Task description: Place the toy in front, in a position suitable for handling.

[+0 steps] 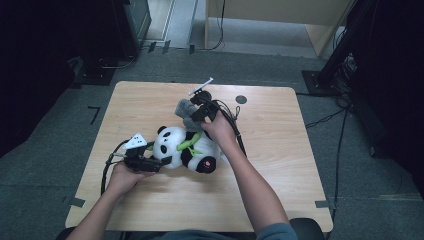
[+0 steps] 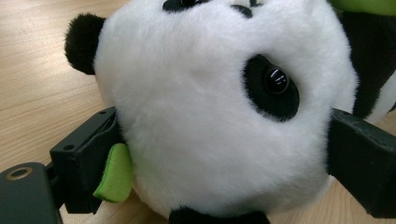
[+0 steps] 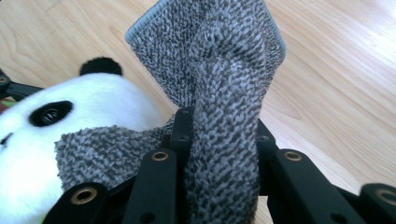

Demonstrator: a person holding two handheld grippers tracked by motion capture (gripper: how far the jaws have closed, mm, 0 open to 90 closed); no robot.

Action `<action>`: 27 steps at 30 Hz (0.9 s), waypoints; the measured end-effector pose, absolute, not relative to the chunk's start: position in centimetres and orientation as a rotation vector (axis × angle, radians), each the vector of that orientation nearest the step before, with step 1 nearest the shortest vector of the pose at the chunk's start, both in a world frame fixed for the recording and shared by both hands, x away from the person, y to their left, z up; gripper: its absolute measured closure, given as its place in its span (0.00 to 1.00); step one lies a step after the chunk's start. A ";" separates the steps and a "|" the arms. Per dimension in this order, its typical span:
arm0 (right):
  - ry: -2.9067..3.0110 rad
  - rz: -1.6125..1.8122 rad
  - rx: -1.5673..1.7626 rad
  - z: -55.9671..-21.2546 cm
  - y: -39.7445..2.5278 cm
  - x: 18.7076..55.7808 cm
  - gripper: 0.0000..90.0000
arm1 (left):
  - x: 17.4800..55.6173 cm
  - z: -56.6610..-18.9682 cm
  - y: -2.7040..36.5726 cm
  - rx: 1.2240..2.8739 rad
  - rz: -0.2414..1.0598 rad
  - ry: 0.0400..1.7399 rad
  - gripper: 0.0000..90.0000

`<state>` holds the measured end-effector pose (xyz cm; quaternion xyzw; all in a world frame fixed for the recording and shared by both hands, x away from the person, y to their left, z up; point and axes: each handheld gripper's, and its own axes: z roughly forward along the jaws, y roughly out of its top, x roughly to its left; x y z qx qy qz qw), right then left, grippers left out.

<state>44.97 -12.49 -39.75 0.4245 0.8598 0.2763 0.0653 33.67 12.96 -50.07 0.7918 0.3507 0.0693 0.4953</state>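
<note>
Here the left gripper (image 1: 161, 161) clamps the panda (image 1: 186, 149) mid-table, steadying it. The right gripper (image 1: 196, 114) pinches the cloth (image 1: 186, 111), seemingly for wiping.

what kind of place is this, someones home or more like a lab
Most likely a lab or recording workspace: a bare wooden table on grey carpet, black equipment stands and loose cables around it, nothing homely nearby.

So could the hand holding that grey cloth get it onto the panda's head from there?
Probably yes. The right gripper is clamped on the grey cloth just beside the panda, with nothing between; the left gripper holds its head steady.
</note>
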 end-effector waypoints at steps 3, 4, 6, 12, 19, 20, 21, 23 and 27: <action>2.568 0.829 1.302 -39.4 -13.4 45.1 0.80 | 33.7 -50.1 13.0 1.920 0.166 0.850 0.07; 2.557 0.835 1.308 -39.2 -13.7 45.0 0.80 | 33.7 -50.1 13.0 1.920 0.166 0.850 0.07; 2.534 0.859 1.311 -38.6 -14.2 44.9 0.80 | 33.7 -50.1 13.0 1.920 0.166 0.851 0.07; 2.502 0.963 1.246 -36.1 -14.4 43.8 0.80 | 33.7 -50.1 13.0 1.922 0.170 0.849 0.07; 2.514 1.022 1.201 -36.0 -15.3 41.0 0.80 | 33.7 -50.0 13.0 1.922 0.170 0.858 0.07; 2.512 1.029 1.206 -36.3 -15.7 40.6 0.80 | 33.7 -50.0 12.9 1.922 0.167 0.863 0.07; 2.514 1.022 1.209 -36.7 -16.0 40.3 0.80 | 33.7 -50.0 12.9 1.921 0.163 0.869 0.07; 2.509 0.990 1.214 -37.6 -16.7 39.8 0.79 | 33.7 -50.0 12.9 1.921 0.156 0.878 0.08; 2.459 1.070 1.263 -38.4 -18.5 39.3 0.79 | 33.8 -49.8 12.9 1.923 0.136 0.905 0.12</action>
